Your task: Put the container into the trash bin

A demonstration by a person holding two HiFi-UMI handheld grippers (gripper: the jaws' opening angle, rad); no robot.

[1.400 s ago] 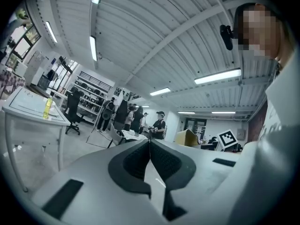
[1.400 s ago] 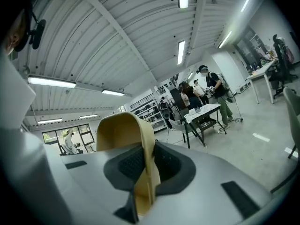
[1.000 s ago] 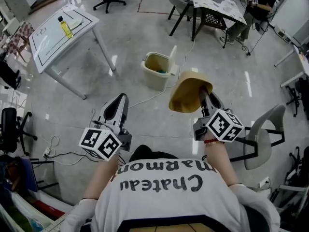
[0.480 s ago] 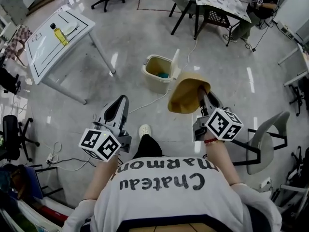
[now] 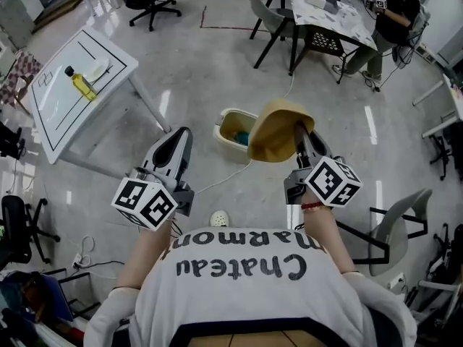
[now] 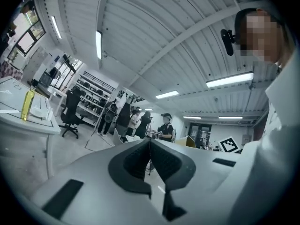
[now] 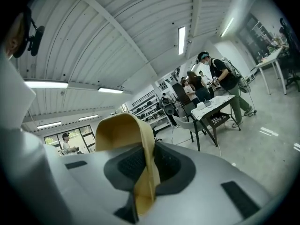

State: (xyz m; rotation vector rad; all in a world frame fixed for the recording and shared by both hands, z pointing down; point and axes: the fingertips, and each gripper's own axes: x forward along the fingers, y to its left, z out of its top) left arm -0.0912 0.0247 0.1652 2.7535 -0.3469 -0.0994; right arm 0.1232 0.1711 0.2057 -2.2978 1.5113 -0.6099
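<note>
The right gripper (image 5: pixel 299 133) has its jaws clamped on the rim of a tan, bowl-shaped paper container (image 5: pixel 273 132), held up in the air near the open cream plastic trash bin (image 5: pixel 231 125). The left gripper (image 5: pixel 179 137) carries nothing, its jaws pressed together.

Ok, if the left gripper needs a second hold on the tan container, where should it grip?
Take the tan container by its thin rim at the left edge, coming from where the left gripper is. It is a thin-walled bowl, so a pinch over the edge suits; the right gripper pinches the right-hand wall.
</note>
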